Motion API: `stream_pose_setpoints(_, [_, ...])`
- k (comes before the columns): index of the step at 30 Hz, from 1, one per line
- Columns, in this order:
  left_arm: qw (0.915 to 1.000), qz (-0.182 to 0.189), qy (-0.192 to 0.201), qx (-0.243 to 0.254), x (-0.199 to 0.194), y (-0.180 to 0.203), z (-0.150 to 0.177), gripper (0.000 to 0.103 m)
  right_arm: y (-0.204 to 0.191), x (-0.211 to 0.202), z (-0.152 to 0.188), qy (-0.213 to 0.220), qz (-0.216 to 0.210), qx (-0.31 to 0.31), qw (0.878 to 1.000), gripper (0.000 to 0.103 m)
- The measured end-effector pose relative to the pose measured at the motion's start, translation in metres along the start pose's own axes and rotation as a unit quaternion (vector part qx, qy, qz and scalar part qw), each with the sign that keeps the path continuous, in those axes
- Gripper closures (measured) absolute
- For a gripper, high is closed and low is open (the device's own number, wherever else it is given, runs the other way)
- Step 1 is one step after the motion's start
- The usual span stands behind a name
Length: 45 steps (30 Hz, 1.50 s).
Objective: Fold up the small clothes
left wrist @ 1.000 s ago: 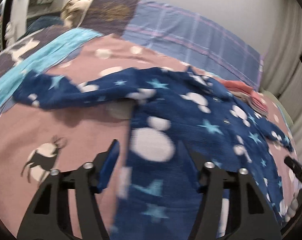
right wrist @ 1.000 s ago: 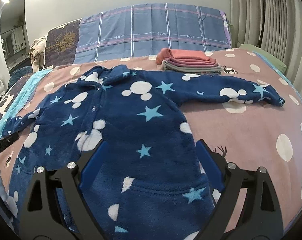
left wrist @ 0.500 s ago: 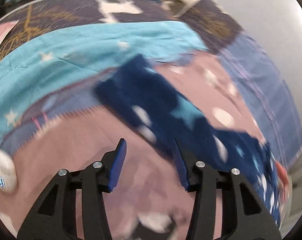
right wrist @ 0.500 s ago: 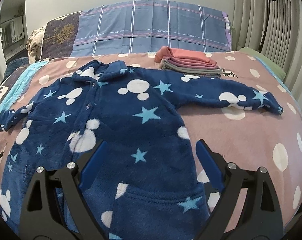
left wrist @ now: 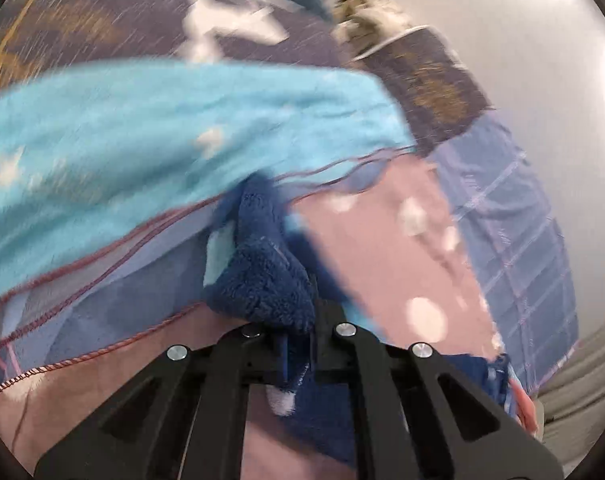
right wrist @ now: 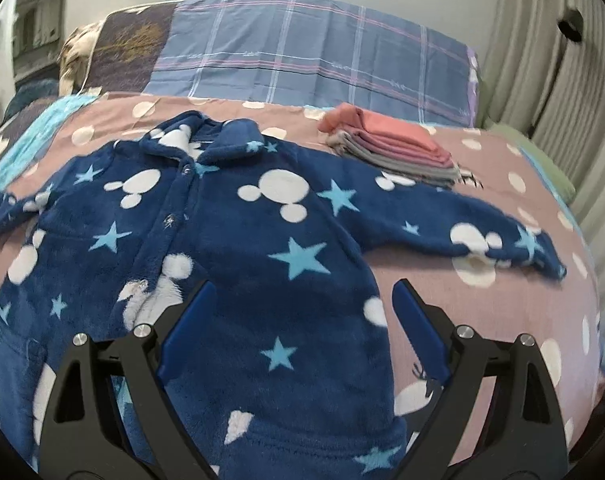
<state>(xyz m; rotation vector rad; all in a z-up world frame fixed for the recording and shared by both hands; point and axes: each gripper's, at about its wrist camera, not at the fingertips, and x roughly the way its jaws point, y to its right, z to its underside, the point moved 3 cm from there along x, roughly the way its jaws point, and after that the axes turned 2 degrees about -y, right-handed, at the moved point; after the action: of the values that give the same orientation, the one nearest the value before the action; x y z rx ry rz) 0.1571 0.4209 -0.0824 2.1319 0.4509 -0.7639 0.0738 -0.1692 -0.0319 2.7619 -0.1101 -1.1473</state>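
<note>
1. Left gripper [left wrist: 296,344] jaws, just closing, pinch the sleeve cuff [left wrist: 262,280] at frame centre.
2. Right gripper [right wrist: 302,332] jaws gape above the blue pyjama suit [right wrist: 222,240], spread mid-frame on the bed [right wrist: 502,312].

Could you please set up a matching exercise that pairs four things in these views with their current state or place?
Things:
1. left gripper
2. right gripper
3. folded clothes stack
4. navy fleece garment

States:
A. open, above the garment
B. spread flat on the bedcover
C. shut on a sleeve cuff
D. piled beyond the garment's far sleeve

Pairs: 1-C, 2-A, 3-D, 4-B
</note>
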Motion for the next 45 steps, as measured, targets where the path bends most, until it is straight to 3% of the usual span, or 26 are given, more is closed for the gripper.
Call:
stream_pose_setpoints(4, [0.9959,0.052,0.033,0.066,-0.035,0.071,-0.004,0.097,-0.004,0.006,-0.007,0.002,-0.007,-0.004,1.000,0.012])
stream_pose_setpoints(7, [0.9838,0.108,0.047,0.135,-0.063,0.145,0.013,0.097,-0.004,0.006,-0.009,0.003,-0.019,0.006,1.000,0.012])
stream_pose_setpoints(10, [0.9606,0.148,0.047,0.230,-0.084,0.226,0.059,0.096,0.001,0.004,-0.006,0.005,-0.016,0.009,1.000,0.012])
stream_pose_setpoints(14, [0.9171,0.210,-0.005,0.339,-0.088,0.311,0.158,0.095,0.016,0.002,0.000,0.002,-0.004,0.023,1.000,0.012])
stream_pose_setpoints(15, [0.9076,0.221,-0.022,0.356,-0.085,0.322,0.179,0.092,0.024,0.001,0.002,0.001,0.002,0.031,1.000,0.012])
stream_pose_setpoints(18, [0.8735,0.219,-0.061,0.430,-0.076,0.341,0.255,0.053,0.041,-0.001,0.008,-0.005,0.012,0.048,0.999,0.012])
stream_pose_setpoints(21, [0.8402,0.203,-0.054,0.500,-0.079,0.338,0.297,0.042,0.053,-0.005,0.013,-0.007,0.020,0.055,0.998,0.011])
stream_pose_setpoints(23, [0.8294,0.188,-0.051,0.523,-0.082,0.323,0.303,0.038,0.059,-0.004,0.015,-0.009,0.024,0.055,0.998,0.011])
stream_pose_setpoints(25, [0.8295,0.165,-0.046,0.531,-0.085,0.301,0.295,0.034,0.063,0.000,0.016,-0.013,0.024,0.056,0.998,0.011])
stream_pose_setpoints(30, [0.8592,0.099,-0.020,0.502,-0.089,0.231,0.253,0.032,0.055,0.017,0.005,-0.035,-0.032,0.064,0.997,0.011])
stream_pose_setpoints(34, [0.8819,0.055,-0.034,0.467,-0.074,0.192,0.228,0.029,0.033,0.042,-0.024,-0.063,-0.123,0.071,0.988,0.011])
stream_pose_setpoints(36, [0.8919,0.036,-0.053,0.448,-0.052,0.185,0.218,0.029,0.015,0.058,-0.047,-0.062,-0.179,0.072,0.979,0.018])
stream_pose_setpoints(39, [0.9007,-0.005,-0.072,0.429,-0.016,0.185,0.210,0.029,-0.022,0.086,-0.078,-0.072,-0.240,0.054,0.967,0.035])
stream_pose_setpoints(42, [0.9021,-0.084,-0.078,0.416,0.013,0.180,0.203,0.029,-0.059,0.116,-0.095,-0.094,-0.246,0.039,0.964,0.037])
stream_pose_setpoints(45, [0.9086,-0.090,-0.081,0.400,0.020,0.172,0.205,0.027,-0.085,0.142,-0.098,-0.120,-0.246,0.039,0.961,0.036])
